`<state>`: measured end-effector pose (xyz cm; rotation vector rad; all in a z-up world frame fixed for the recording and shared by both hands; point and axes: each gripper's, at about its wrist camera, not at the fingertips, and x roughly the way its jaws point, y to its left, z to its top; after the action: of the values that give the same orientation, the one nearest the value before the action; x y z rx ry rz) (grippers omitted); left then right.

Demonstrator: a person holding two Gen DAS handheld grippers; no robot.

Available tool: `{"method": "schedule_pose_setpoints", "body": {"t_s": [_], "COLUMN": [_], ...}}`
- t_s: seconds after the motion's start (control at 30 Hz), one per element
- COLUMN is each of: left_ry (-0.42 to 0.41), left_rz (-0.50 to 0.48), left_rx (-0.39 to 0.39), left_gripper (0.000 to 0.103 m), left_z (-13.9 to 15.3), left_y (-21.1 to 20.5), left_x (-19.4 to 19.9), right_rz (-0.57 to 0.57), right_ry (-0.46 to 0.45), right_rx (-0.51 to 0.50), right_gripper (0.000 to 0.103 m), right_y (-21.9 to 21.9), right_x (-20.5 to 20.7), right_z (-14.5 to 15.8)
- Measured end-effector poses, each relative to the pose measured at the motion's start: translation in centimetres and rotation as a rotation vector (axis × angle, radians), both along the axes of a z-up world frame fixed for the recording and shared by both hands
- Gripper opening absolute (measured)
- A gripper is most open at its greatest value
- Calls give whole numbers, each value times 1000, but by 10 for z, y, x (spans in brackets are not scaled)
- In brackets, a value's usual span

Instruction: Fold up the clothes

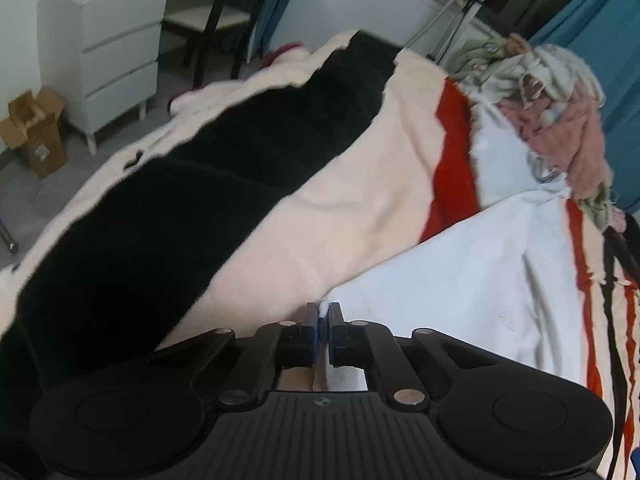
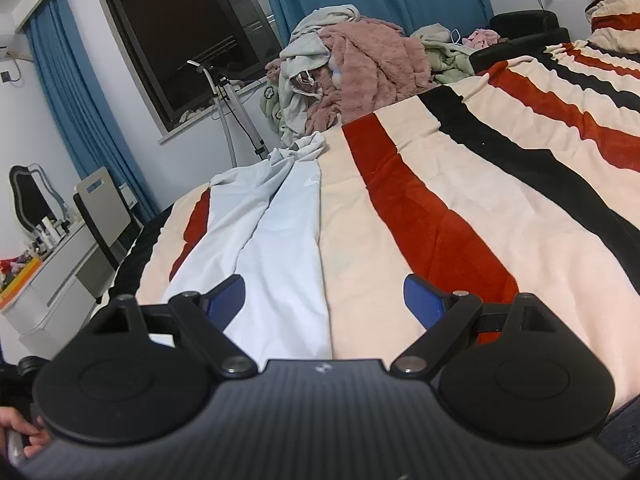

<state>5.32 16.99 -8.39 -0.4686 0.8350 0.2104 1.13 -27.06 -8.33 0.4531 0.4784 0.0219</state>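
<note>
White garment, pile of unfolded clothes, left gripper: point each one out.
white garment (image 2: 280, 248): right wrist view, on the flat middle of the cloth.
pile of unfolded clothes (image 2: 368, 60): right wrist view, on the pink fleece piece.
left gripper (image 1: 323, 312): left wrist view, between the fingertips, shut on white cloth.

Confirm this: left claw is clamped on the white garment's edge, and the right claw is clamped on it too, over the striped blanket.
Not quite. The left claw is shut on the white garment, as the left wrist view shows. But the right wrist view shows the right claw open, fingers wide apart above the white garment and the striped blanket, gripping nothing.
</note>
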Motion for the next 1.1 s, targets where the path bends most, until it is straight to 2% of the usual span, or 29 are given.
{"method": "schedule_pose_setpoints", "body": {"t_s": [0.07, 0.13, 0.17, 0.47, 0.57, 0.6, 0.7, 0.77, 0.8, 0.93, 1.0, 1.03, 1.1], "left_ry": [-81, -187, -206, -194, -189, -161, -107, -117, -127, -150, -117, -87, -3], "left_rz": [-44, -113, -159, -638, -798, -826, -832, -800, -775, -630, -525, -468, -363], "left_rx": [80, 193, 216, 259, 272, 251, 126, 35, 2, -39, -108, -154, -263], "left_gripper": [4, 4, 4, 4, 5, 8, 14, 23, 30, 61, 67, 67, 66], "left_z": [18, 40, 44, 32, 28, 24, 19, 25, 30, 39, 29, 21, -2], "left_y": [-14, -35, -48, -176, -219, -223, -208, -191, -182, -139, -115, -103, -80], "left_x": [-14, -33, -39, -82, -97, -94, -83, -78, -75, -59, -38, -27, -7], "right_rz": [-4, -1, 3, -21, 19, 42, 117, 145, 150, 130, 121, 125, 151], "right_ry": [0, -6, -10, -19, 18, 38, 113, 164, 191, 320, 365, 379, 413], "right_rx": [13, 35, 47, 146, 168, 180, 251, 325, 366, 488, 517, 525, 520], "right_gripper": [87, 87, 87, 87, 88, 88, 88, 88, 88, 88, 88, 82, 51], "right_y": [-3, -6, -8, -32, -36, -35, -34, -35, -36, -33, -31, -29, -22], "right_x": [-1, -2, -3, -4, 2, 5, 14, 21, 24, 35, 39, 41, 45], "right_z": [0, 1, 1, 4, 1, -1, -13, -23, -29, -57, -66, -69, -73]}}
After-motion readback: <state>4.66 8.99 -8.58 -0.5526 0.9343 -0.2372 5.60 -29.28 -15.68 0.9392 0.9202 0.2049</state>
